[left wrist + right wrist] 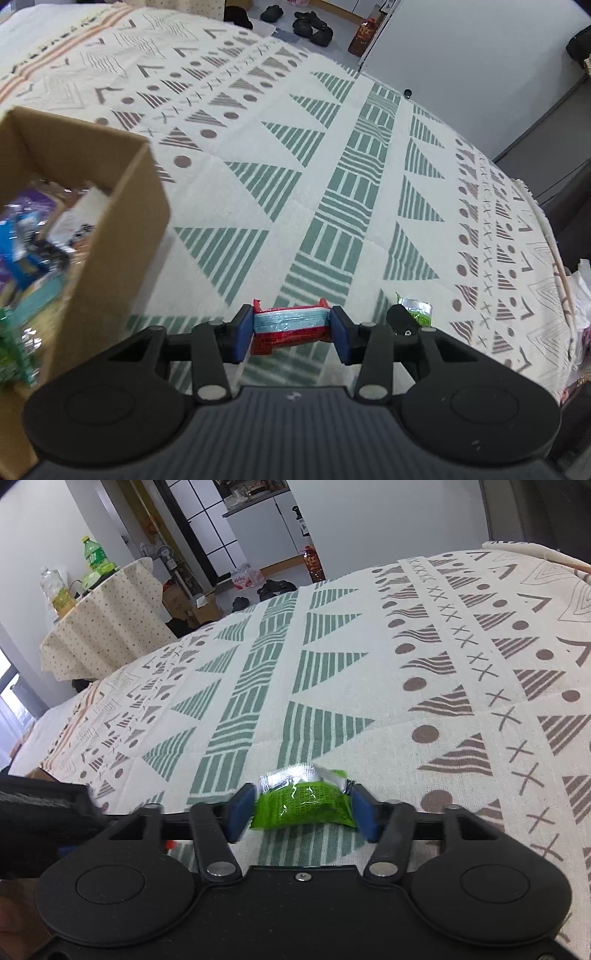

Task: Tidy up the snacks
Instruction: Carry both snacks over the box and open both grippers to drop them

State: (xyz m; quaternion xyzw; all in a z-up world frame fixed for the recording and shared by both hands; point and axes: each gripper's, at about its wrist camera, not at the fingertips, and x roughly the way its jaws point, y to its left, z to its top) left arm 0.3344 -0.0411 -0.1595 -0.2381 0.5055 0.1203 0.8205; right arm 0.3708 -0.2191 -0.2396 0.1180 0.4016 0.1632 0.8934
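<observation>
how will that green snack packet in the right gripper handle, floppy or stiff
Probably soft: the green packet bows between the right gripper pads. Its glossy foil looks slippery, so it may slide. It seems light and unlikely to roll.

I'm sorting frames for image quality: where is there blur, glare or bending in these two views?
Left wrist view: the cardboard box and the snacks inside it are smeared by motion blur, while the red packet in the left gripper is sharp. Right wrist view: glare whitens the foil edge of the green packet; the patterned cloth bows with fisheye distortion.
</observation>
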